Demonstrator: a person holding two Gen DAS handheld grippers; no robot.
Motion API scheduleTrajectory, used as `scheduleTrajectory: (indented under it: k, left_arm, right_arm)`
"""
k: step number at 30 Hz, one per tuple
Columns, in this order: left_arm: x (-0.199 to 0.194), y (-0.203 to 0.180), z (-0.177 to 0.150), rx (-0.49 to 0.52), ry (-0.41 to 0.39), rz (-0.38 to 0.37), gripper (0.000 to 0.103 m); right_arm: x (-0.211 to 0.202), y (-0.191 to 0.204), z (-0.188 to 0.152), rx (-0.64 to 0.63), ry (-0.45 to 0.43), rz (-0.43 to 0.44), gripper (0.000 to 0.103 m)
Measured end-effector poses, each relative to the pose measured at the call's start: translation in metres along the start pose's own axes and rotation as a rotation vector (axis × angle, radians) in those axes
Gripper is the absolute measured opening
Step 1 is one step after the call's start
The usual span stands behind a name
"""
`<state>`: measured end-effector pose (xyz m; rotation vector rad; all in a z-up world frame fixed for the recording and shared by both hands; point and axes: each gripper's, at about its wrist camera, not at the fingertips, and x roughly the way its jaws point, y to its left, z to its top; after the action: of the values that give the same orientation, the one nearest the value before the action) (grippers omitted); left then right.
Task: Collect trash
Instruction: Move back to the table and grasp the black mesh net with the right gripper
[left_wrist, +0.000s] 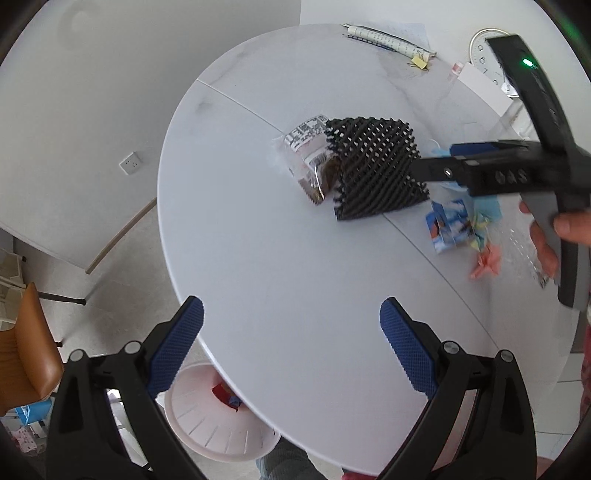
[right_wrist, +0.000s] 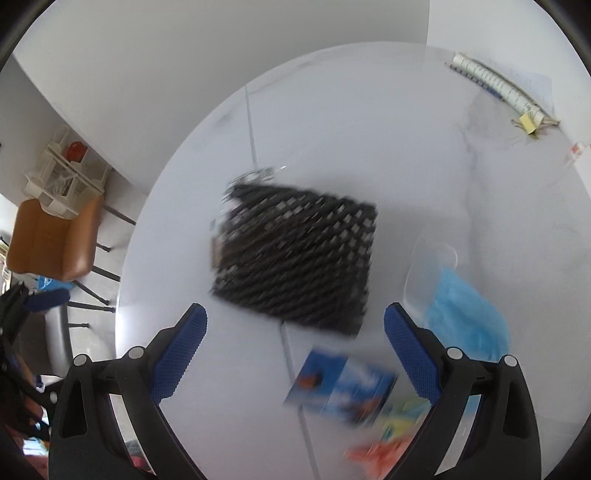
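A black foam mesh sheet (left_wrist: 373, 166) lies mid-table, partly over a clear snack wrapper (left_wrist: 310, 158) with a printed label. A small blue carton (left_wrist: 447, 225), coloured paper scraps (left_wrist: 485, 260) and a blue mask (right_wrist: 465, 314) lie to its right. My left gripper (left_wrist: 291, 347) is open and empty above the table's near edge. My right gripper (right_wrist: 295, 354) is open and empty, close to the near side of the mesh (right_wrist: 299, 254), above the blue carton (right_wrist: 340, 391). It shows from the side in the left wrist view (left_wrist: 436, 162).
A white bin (left_wrist: 218, 417) with red trash inside stands on the floor under the table's near edge (left_wrist: 192, 314). A rolled paper (left_wrist: 388, 38), a clock (left_wrist: 484, 51) and a white card (left_wrist: 484, 86) sit at the far side. A brown chair (right_wrist: 55, 243) stands to the left.
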<state>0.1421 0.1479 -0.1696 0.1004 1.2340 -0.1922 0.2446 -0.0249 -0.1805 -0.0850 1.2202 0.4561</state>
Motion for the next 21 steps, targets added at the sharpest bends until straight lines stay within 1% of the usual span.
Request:
scheduleTrajectory:
  k: [2,5,7,9,12,14,15,17,19,21]
  left_arm:
    - [0.007,-0.003,0.008,-0.006,0.009,0.003,0.092]
    - [0.014,-0.005,0.017,-0.019,0.019,0.004,0.092]
    - [0.018,-0.005,0.022,-0.029,0.025,0.005,0.092]
    - [0.022,-0.004,0.025,-0.034,0.031,0.006,0.092]
    - [0.029,-0.003,0.031,-0.035,0.039,0.012,0.092]
    - [0.031,-0.003,0.034,-0.031,0.040,0.013,0.092]
    - [0.032,-0.003,0.035,-0.028,0.037,0.013,0.092]
    - [0.033,-0.003,0.040,-0.016,0.024,0.010,0.092]
    - [0.035,-0.002,0.046,0.004,0.018,0.007,0.092]
    - [0.040,-0.002,0.055,0.037,0.013,0.003,0.092]
  right_arm:
    - [0.010,-0.011,0.011,-0.012,0.015,0.000,0.096]
    - [0.024,-0.026,0.024,-0.023,0.045,0.023,0.096]
    - [0.034,-0.036,0.030,-0.016,0.071,0.050,0.096]
    - [0.043,-0.043,0.033,-0.007,0.091,0.099,0.096]
    - [0.054,-0.048,0.033,-0.003,0.121,0.144,0.078]
    - [0.057,-0.049,0.031,-0.003,0.139,0.169,0.053]
    - [0.056,-0.048,0.029,-0.007,0.140,0.175,0.047]
    - [0.051,-0.047,0.026,-0.017,0.136,0.173,0.021]
    - [0.040,-0.047,0.023,-0.014,0.116,0.187,0.013]
    - [0.027,-0.046,0.023,-0.020,0.092,0.187,0.011]
